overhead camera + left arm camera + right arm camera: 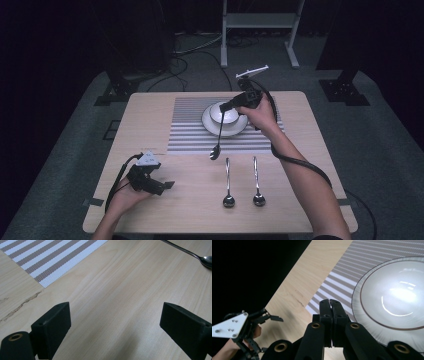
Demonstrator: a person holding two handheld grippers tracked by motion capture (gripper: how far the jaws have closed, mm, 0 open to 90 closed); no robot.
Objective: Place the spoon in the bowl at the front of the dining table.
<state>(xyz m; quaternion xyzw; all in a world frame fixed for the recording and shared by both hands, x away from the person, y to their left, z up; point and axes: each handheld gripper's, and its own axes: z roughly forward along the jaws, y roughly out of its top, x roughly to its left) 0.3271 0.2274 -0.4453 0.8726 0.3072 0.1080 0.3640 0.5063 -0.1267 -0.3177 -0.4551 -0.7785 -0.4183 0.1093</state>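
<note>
My right gripper (226, 106) hovers over the near left rim of a white bowl (224, 113) that sits on a white saucer (239, 129). It is shut on the handle of a metal spoon (219, 134), which hangs down with its bowl end just above the striped placemat (190, 135). In the right gripper view the two jaws (330, 303) are pressed together, with the bowl (394, 295) to their right. Two more spoons (228, 182) (257, 180) lie side by side on the wooden table (150, 115). My left gripper (166, 185) (115, 322) rests open at the front left, with nothing between its jaws.
One spoon's bowl end (203, 260) lies off to the far right of my left gripper, and the placemat corner (47, 262) is ahead of it. Behind the table a white frame (260, 22) and dark stands (345, 85) sit on the floor. Cables trail from both grippers.
</note>
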